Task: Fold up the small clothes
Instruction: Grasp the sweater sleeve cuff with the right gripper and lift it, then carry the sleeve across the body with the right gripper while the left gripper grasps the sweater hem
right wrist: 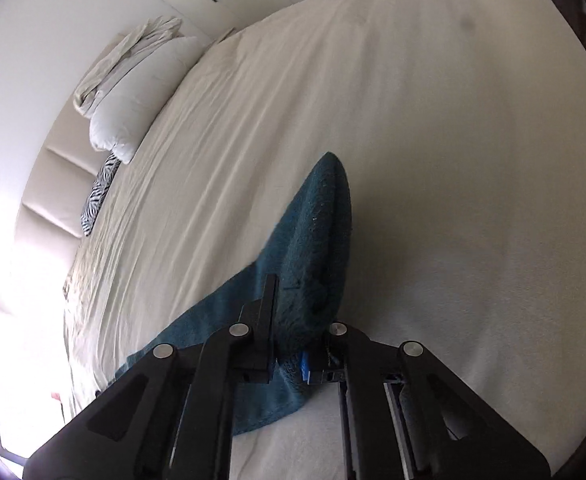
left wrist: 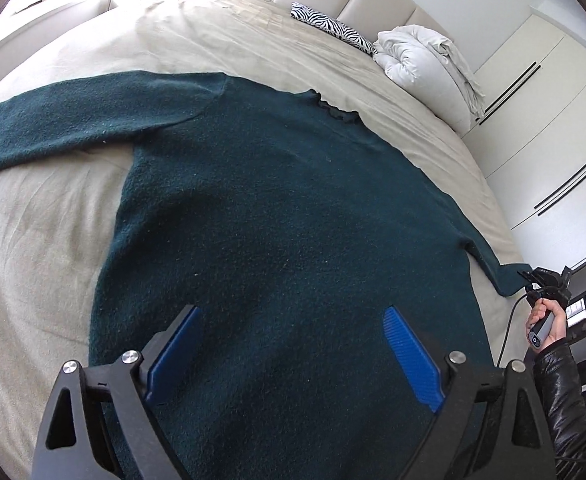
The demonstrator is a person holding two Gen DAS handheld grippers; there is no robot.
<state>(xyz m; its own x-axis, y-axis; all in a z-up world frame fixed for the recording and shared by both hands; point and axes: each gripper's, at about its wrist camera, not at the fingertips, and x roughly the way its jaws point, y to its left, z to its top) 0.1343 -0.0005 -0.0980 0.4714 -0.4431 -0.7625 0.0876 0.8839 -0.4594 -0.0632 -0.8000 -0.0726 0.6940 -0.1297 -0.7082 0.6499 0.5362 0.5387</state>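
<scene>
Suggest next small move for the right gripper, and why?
Probably carry the cuff inward across the sweater body. The right gripper is shut on the right sleeve, already lifted off the bed, while the left gripper hangs open over the hem.

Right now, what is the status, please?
Left gripper open above sweater. Right gripper shut on sleeve, lifted off bed. Nothing in the way.

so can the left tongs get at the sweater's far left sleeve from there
Probably yes: the left tongs hang open over the sweater, and the left sleeve lies flat on the bed with nothing over it.
</scene>
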